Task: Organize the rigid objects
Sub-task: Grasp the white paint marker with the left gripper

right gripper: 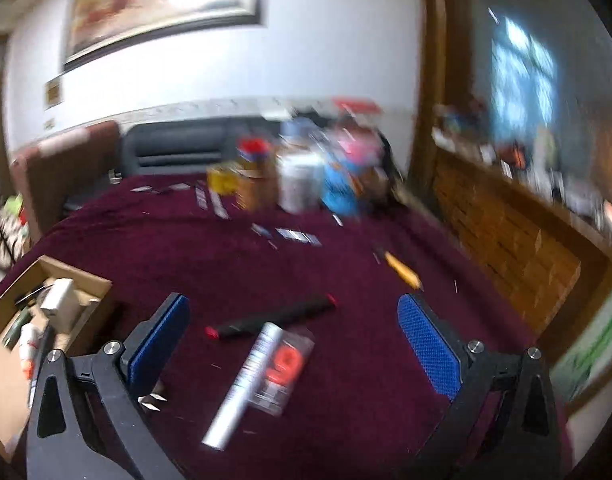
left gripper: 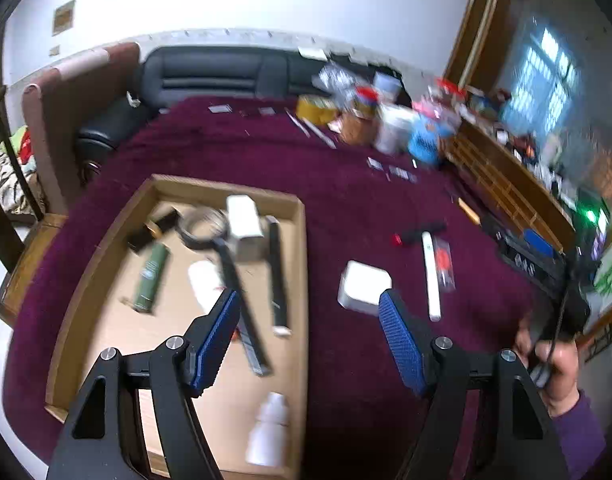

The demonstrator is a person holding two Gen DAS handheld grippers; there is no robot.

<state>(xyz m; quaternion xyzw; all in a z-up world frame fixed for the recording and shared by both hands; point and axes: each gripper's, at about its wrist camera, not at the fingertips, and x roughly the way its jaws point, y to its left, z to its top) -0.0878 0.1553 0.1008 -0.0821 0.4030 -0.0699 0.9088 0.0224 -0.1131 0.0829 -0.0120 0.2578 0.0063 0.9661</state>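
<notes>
White square plastic box point(left gripper: 364, 288) on maroon cloth point(left gripper: 346, 200), just right of shallow cardboard tray point(left gripper: 301, 264) | left gripper point(left gripper: 308, 332) spread, empty, above | white tube point(right gripper: 245, 380) lying between spread right gripper point(right gripper: 293, 344) fingers, untouched

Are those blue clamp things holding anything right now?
No. The left hand-held gripper and the right hand-held gripper are both open, with nothing between their pads.
</notes>
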